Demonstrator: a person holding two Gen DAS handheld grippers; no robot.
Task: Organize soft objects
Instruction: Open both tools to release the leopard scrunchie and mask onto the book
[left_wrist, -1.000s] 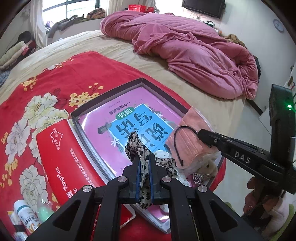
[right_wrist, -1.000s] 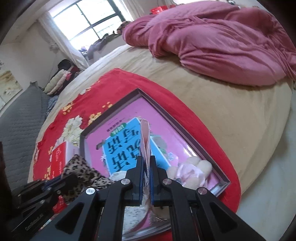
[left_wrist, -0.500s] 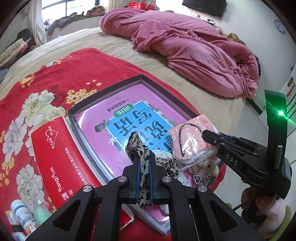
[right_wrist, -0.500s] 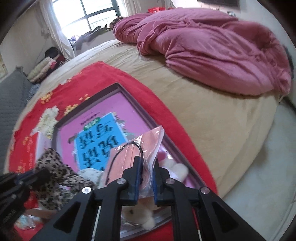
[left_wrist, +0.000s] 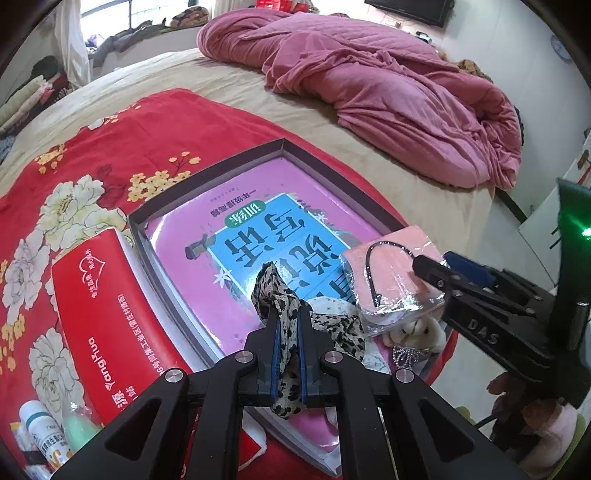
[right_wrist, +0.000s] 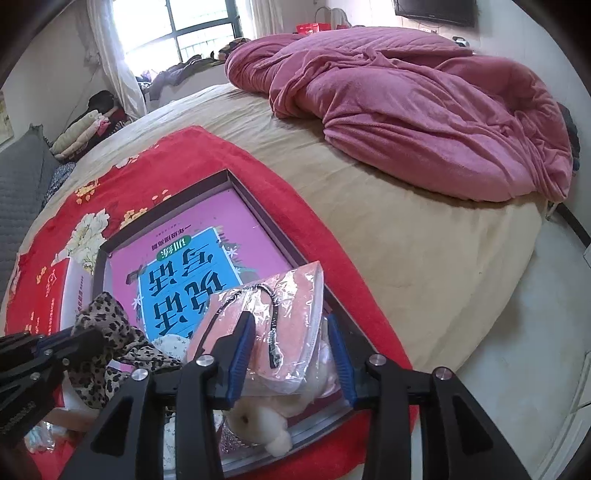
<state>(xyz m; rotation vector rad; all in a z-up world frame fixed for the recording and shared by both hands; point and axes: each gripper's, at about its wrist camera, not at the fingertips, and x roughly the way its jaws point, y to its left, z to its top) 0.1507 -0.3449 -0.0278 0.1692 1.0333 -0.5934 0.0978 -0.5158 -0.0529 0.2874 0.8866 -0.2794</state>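
dropping the mask pack (right_wrist: 280, 325) into the tray (right_wrist: 266, 206) on the bed: right tongs (right_wrist: 291, 354) have just been opening and now stand apart around it, pack resting on a plush toy (right_wrist: 266, 424). left tongs (left_wrist: 287, 354) clamp the leopard scarf (left_wrist: 273, 291). both light and floppy; the crinkly, slippery pack is best pinched by an edge.

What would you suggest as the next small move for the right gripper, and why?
Probably back the right gripper away: its jaws have just been opening, and the bagged pink mask lies loose between them on the plush toy in the box.
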